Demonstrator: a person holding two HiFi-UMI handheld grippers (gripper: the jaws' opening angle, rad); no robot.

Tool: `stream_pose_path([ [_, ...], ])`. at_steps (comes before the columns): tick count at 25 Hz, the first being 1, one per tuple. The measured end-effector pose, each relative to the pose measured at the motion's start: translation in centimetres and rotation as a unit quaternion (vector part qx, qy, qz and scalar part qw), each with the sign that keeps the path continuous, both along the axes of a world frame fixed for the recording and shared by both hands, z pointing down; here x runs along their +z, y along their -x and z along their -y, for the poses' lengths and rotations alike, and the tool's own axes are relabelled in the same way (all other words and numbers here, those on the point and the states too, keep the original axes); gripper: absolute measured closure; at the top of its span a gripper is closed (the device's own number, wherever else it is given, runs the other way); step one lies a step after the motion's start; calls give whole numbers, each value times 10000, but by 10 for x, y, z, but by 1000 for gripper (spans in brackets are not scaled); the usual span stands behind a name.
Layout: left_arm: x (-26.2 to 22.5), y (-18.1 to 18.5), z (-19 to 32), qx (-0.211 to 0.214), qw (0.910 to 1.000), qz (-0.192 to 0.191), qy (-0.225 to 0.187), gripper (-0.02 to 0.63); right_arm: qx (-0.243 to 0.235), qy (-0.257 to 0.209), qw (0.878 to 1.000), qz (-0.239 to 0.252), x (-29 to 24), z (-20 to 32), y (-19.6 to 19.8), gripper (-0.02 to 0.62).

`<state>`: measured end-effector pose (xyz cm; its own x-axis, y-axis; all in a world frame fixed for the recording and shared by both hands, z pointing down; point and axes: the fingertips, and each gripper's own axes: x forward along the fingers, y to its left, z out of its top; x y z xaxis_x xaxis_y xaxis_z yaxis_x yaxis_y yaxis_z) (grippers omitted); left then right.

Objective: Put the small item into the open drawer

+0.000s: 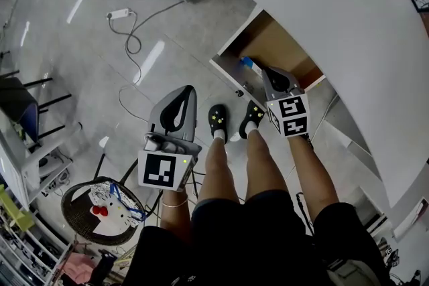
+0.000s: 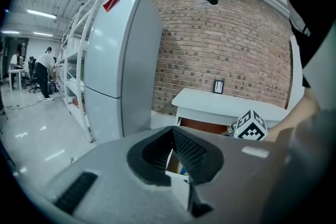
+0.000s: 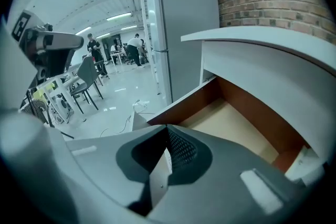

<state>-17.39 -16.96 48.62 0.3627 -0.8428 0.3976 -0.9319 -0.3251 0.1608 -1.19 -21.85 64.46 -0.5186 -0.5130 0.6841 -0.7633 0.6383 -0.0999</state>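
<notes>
Blue and small, the item (image 1: 251, 65) lies in the open drawer (image 1: 285, 43), near its front, in the head view. The right tongs (image 1: 268, 72), over the drawer, and the left tongs (image 1: 189, 92), well apart, are both closed and empty. It seems best to lift the right tongs straight up. The left gripper view shows the blue; the right gripper view shows only bare wood.

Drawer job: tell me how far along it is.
Done, it seems: a small blue item lies in the open drawer. In hand: nothing. The right tool is shut and empty above the drawer, and the left tool is shut and empty too. Left: probably only pulling the right tool away.
</notes>
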Motion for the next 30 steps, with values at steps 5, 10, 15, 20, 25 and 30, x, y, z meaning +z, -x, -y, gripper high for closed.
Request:
stream_pose_path([
  [5, -6, -7, 2, 130, 9999, 7, -11, 612, 238, -73, 9995, 185, -20, -2, -7, 583],
  [10, -11, -15, 0, 274, 9996, 21, 16, 612, 474, -195, 9982, 316, -43, -7, -15, 583],
  [15, -19, -22, -2, 413, 9991, 4, 22, 612, 714, -279, 9960, 461, -66, -13, -25, 583],
  [20, -28, -24, -5, 500, 9987, 27, 40, 612, 952, -384, 9929, 609, -90, -18, -33, 583],
  [25, -38, -24, -5, 586, 9983, 50, 23, 612, 1195, -472, 9887, 767, -113, -20, -39, 583],
  [30, -53, -25, -8, 648, 9979, 28, 49, 612, 1425, -578, 9834, 959, -142, -23, -48, 583],
])
